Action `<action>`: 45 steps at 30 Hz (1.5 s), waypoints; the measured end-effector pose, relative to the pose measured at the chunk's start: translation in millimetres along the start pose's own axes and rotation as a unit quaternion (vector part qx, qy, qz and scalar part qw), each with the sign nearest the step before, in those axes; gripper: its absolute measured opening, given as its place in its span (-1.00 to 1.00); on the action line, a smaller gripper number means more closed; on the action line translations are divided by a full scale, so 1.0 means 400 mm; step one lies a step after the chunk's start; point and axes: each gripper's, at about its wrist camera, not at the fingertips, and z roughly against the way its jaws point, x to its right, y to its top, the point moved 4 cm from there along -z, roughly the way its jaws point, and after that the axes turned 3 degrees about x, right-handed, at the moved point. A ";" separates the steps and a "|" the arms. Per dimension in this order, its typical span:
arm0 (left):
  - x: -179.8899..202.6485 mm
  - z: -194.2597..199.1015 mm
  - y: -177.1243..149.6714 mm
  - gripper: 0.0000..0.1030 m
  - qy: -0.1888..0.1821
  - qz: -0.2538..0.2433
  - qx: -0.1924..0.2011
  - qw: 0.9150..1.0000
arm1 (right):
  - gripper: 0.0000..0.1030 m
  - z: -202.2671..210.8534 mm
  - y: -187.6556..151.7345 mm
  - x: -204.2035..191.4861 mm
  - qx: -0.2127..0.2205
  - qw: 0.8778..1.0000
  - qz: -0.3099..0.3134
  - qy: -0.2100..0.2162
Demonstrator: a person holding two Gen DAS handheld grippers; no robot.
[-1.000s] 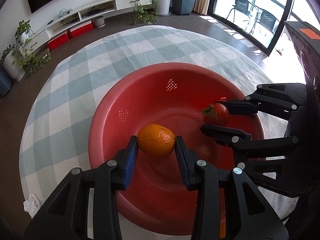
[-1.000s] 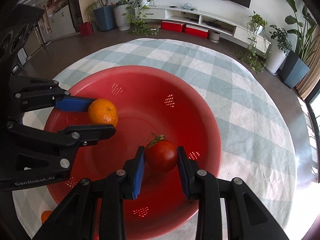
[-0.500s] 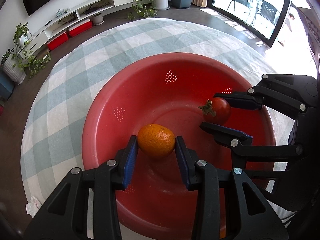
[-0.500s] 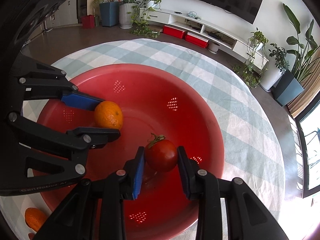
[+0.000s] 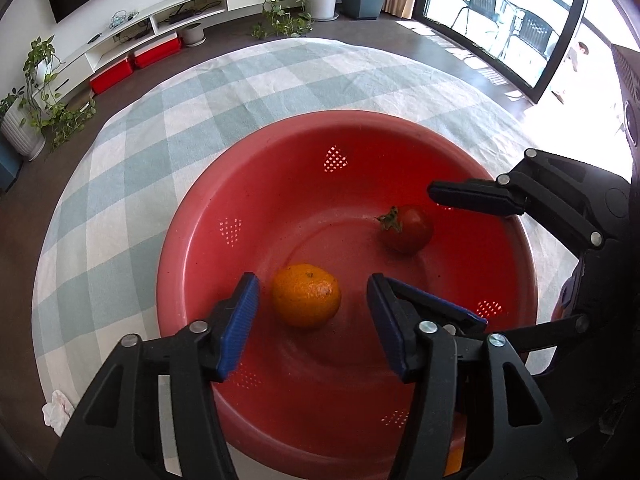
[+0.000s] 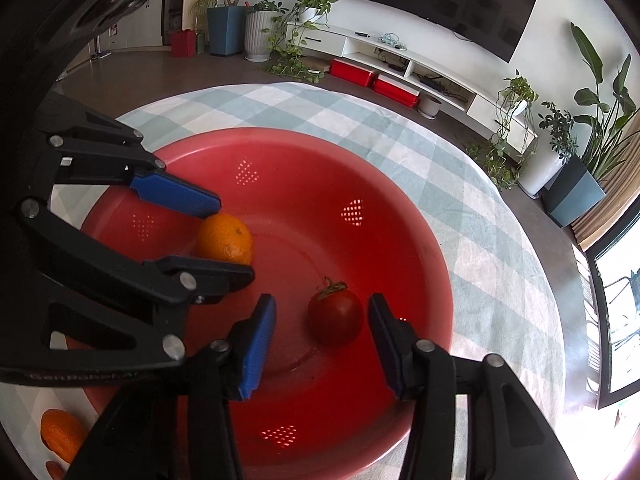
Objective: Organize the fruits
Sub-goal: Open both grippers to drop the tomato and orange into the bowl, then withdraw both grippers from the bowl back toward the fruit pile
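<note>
We saw a red colander bowl (image 5: 188, 240) standing on a round table under a green-and-white checked tablecloth (image 5: 132, 152). The bowl was wide and shallow, with small triangular patches of drain holes (image 5: 335, 159) set into its wall, light showing through them. It held 2 fruits, both resting on its floor and well apart from each other.

The first was a mandarin (image 5: 306, 294), lying toward the near left of the bowl's floor. Our left gripper (image 5: 316, 320) straddled it: its jaws had just been opening, and the blue pads (image 5: 240, 324) stood clear of the peel on both sides, so the mandarin lay loose between them. From the right wrist camera the same mandarin (image 6: 225, 239) showed between the left gripper's 2 fingers (image 6: 176, 196), with a gap above it.

The second was a tomato (image 6: 335, 317) with its green stalk still on, lying toward the right side of the bowl. Our right gripper (image 6: 322, 344) stood around it; its jaws had likewise just been opening, and neither pad touched the skin. In the left wrist view the tomato (image 5: 408, 227) sat free on the red floor below the right gripper's upper finger (image 5: 472, 198).

Outside the bowl, another mandarin (image 6: 60, 432) lay on the cloth by the near left rim.
</note>
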 end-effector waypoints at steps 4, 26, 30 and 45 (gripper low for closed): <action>-0.005 0.017 0.002 0.20 0.003 0.007 0.011 1.000 | 0.22 0.011 0.003 0.006 0.002 1.000 -0.005 -0.001; 0.073 0.548 -0.331 0.99 -0.028 0.064 0.286 0.956 | 1.00 0.548 -0.126 0.106 0.281 0.924 -0.231 0.120; 0.084 0.536 -0.429 1.00 -0.007 0.118 0.235 0.965 | 1.00 0.565 -0.208 0.082 0.258 0.915 -0.273 0.145; 0.215 0.442 -0.657 1.00 -0.069 0.087 0.156 0.981 | 1.00 0.532 -0.423 -0.147 0.120 0.929 -0.298 0.182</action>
